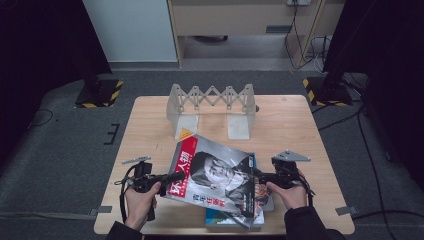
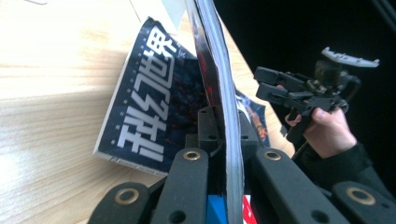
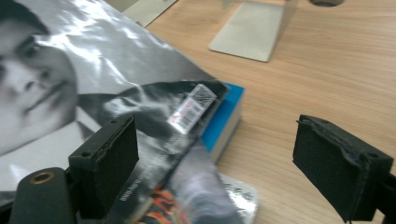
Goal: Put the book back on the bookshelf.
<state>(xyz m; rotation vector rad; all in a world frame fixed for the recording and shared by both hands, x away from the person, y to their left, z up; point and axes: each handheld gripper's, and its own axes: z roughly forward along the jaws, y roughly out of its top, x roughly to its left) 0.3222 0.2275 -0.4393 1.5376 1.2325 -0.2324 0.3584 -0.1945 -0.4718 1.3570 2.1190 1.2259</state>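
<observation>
Left tongs [image 2: 224, 154] clamp magazine [image 1: 215, 172] edge | right tongs [image 3: 224, 172] wide, beside books [image 3: 229, 112] | table [image 1: 290, 125] beyond bare

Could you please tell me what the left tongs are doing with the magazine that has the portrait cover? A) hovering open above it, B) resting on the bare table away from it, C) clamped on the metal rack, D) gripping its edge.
D: in the left gripper view the left tongs are closed on the edge of the magazine, while the right tongs gape open.
</observation>
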